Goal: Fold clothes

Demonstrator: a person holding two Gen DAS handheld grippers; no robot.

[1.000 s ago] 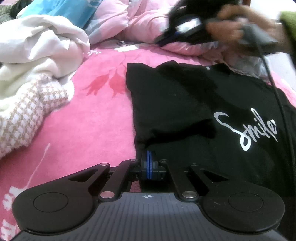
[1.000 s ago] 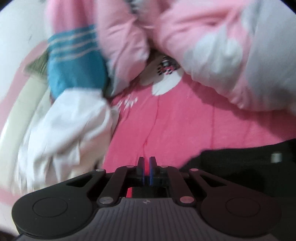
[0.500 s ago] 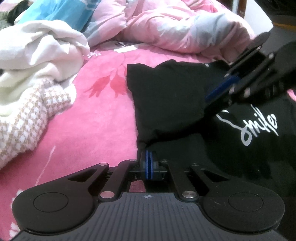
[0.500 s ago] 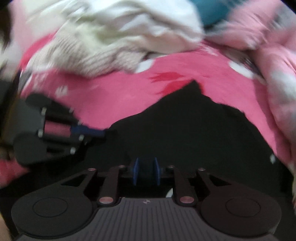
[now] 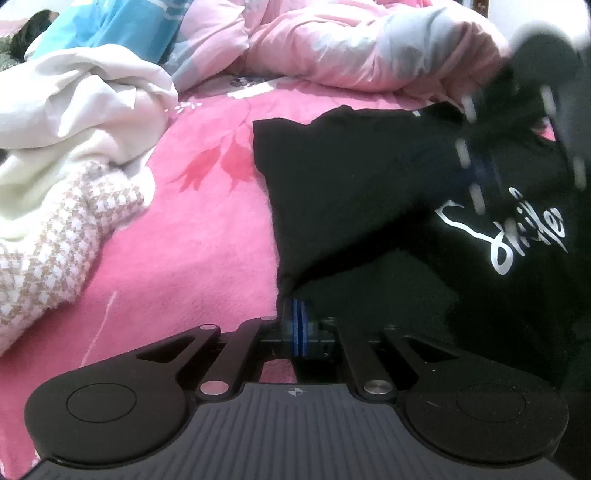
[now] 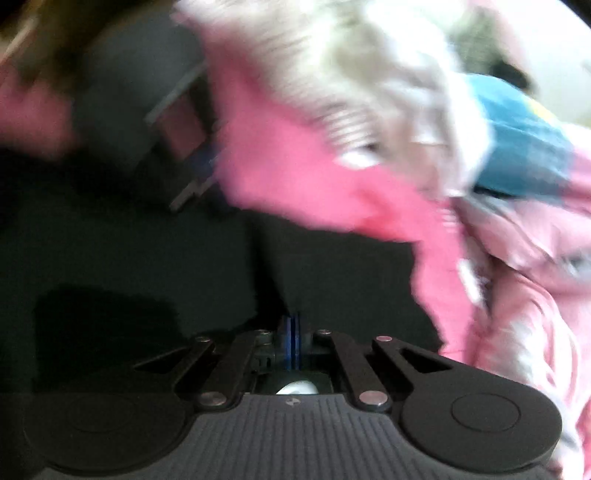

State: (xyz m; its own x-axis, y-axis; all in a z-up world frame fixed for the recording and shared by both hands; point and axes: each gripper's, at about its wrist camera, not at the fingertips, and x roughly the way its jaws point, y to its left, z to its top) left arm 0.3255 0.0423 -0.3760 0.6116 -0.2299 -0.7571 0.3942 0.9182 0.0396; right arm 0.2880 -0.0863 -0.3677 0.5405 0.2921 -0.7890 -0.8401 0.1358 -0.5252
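Black T-shirt (image 5: 354, 177) with white script print lay partly folded on the pink bedspread (image 5: 207, 236), filling the 3 o'clock half of the left wrist view, one panel already turned over toward 12 o'clock. Left gripper (image 5: 298, 325) was pinched fully together on the shirt's near edge at 6 o'clock, dark cloth caught between the pads. Right gripper (image 5: 480, 173) sat at 2 o'clock over the shirt, blurred; its jaws were together, and in its own view (image 6: 291, 339) black fabric lay right at the tips, but whether cloth was actually caught could not be told.

Likely step: taking two hold points for the next fold. To do it well, both pinches should grab only the top layers, lift evenly, keep the edge taut so the print side does not wrinkle.

Around it: heap of white and checked clothes (image 5: 74, 166) at 9 o'clock, pink quilt (image 5: 351, 48) bunched at 12 o'clock, blue cloth (image 5: 122, 26) at 11 o'clock. Soft bed, so pressing down would sink.
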